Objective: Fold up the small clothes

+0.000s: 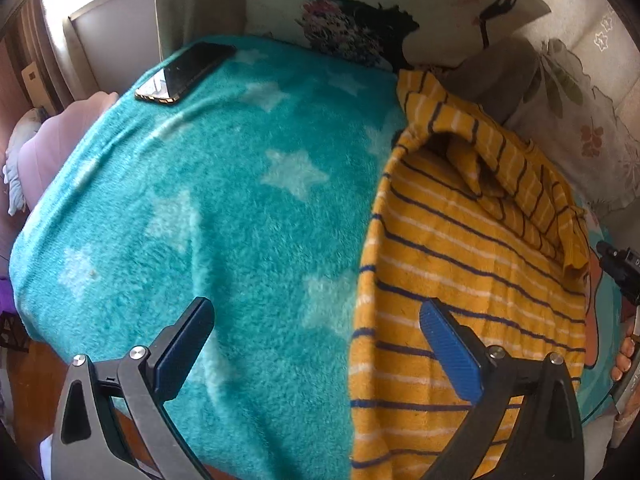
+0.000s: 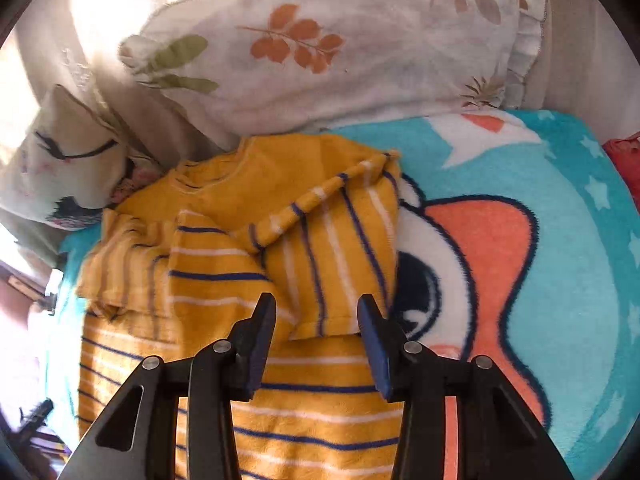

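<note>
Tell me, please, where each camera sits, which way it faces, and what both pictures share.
Left wrist: on the left gripper, open, angled down over the teal star-patterned fleece blanket; fingertips of a hand at right.
Right wrist: on the right gripper, open, angled down at the yellow striped fleece top.
Shared: top, blanket, floral pillow.

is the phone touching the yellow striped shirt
Apart. The left wrist view shows the phone near the far corner of the teal blanket, with open blanket between it and the shirt.
</note>
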### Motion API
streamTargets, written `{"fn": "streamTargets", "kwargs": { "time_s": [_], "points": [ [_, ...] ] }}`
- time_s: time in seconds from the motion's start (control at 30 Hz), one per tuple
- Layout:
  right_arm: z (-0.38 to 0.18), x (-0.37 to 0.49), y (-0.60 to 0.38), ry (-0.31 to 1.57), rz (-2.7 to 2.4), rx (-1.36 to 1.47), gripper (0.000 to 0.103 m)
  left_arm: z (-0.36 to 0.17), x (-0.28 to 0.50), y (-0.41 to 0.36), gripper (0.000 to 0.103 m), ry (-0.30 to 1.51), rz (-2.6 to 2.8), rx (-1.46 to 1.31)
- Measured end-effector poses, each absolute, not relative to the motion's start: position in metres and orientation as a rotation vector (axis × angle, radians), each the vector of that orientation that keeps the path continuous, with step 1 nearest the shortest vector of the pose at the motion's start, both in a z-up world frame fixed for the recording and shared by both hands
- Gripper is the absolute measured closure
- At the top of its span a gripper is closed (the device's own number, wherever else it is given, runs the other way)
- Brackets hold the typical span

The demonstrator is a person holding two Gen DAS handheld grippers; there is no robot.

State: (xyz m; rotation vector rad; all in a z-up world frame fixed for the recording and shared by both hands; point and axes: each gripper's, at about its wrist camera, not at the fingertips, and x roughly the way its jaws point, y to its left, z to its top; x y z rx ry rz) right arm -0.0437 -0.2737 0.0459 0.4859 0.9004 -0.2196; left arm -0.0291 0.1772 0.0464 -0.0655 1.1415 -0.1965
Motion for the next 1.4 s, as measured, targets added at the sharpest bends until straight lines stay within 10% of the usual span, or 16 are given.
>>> {"fn": "streamTargets", "kwargs": {
  "time_s": [0.27,0.3,0.33,0.37,0.57,0.77,0.83,0.97,1.13,1.2,1.27,1.4],
  "points": [
    [0.024,-0.022,-0.168,0.967,-0.206,-0.163,0.032,0.052,-0.044,0.165,0.001,1.118,-0.186,-0.048],
    [0.016,-0.017,-0.163,0.98,-0.206,-0.242,0.047,0.054,-0.045,0.165,0.001,1.11,-0.181,-0.045],
    [0.01,-0.011,-0.164,1.016,-0.178,-0.252,0.092,0.056,-0.046,0.166,0.001,1.106,-0.176,-0.045],
    [0.009,-0.007,-0.172,1.052,-0.153,-0.206,0.103,0.058,-0.046,0.169,0.001,1.105,-0.172,-0.048],
    [0.06,-0.025,-0.274,0.906,-0.014,0.521,0.103,0.069,-0.046,0.183,0.001,1.078,-0.15,-0.081],
    [0.05,-0.044,-0.316,0.947,-0.291,0.44,0.096,0.071,-0.014,0.157,0.001,1.077,-0.261,-0.107],
    [0.049,-0.047,-0.305,0.935,-0.22,0.463,0.067,0.068,0.006,0.134,0.001,1.064,-0.318,-0.093],
    [0.04,-0.049,-0.266,0.943,-0.182,0.413,0.059,0.052,0.049,0.083,0.025,1.042,-0.446,-0.052],
    [0.028,-0.053,-0.243,0.967,-0.18,0.389,0.059,0.02,0.087,0.039,0.027,1.059,-0.505,0.008],
    [0.023,-0.057,-0.238,0.969,-0.189,0.38,0.059,0.016,0.101,0.035,0.043,1.072,-0.524,-0.032],
    [0.025,-0.06,-0.236,0.964,-0.203,0.363,0.059,0.015,0.11,0.036,0.086,1.095,-0.537,-0.069],
    [0.033,-0.063,-0.224,0.946,-0.203,0.276,0.048,0.017,0.109,0.057,0.09,1.13,-0.499,-0.169]
  ]
}}
